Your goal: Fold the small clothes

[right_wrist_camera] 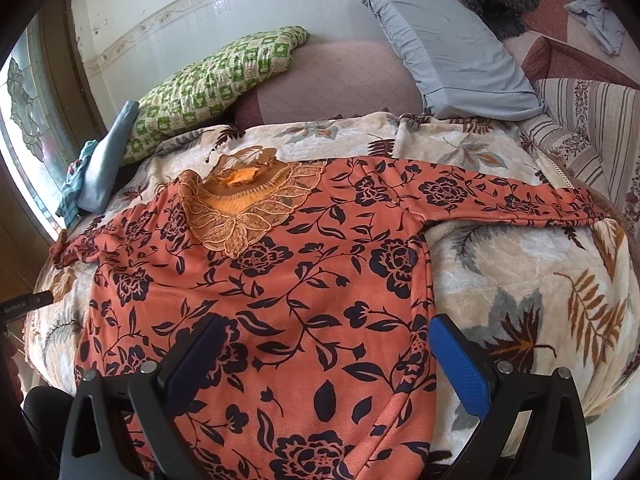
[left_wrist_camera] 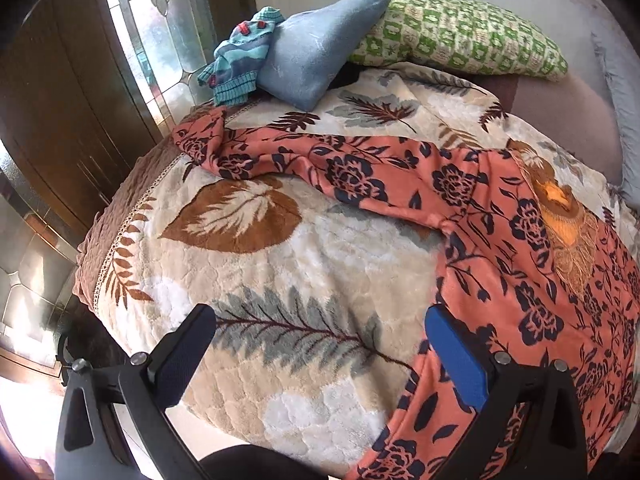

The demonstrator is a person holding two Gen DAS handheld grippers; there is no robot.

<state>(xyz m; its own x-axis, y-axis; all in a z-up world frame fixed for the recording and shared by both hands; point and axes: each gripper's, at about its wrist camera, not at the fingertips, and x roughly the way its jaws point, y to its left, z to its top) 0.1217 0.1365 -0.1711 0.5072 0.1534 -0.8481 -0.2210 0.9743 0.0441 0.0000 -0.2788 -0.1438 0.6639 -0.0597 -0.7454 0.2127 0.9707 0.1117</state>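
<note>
A leaf-patterned blanket (right_wrist_camera: 520, 264) is covering the bed; an orange floral top (right_wrist_camera: 280, 280) is lying spread at centre, a green checked pillow (right_wrist_camera: 208, 80) sitting toward eleven o'clock.

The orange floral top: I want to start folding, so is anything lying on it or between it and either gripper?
Nothing visible does. The orange floral top lies spread on the leaf-print blanket, uncovered. The left gripper and right gripper are open at its hem.
</note>
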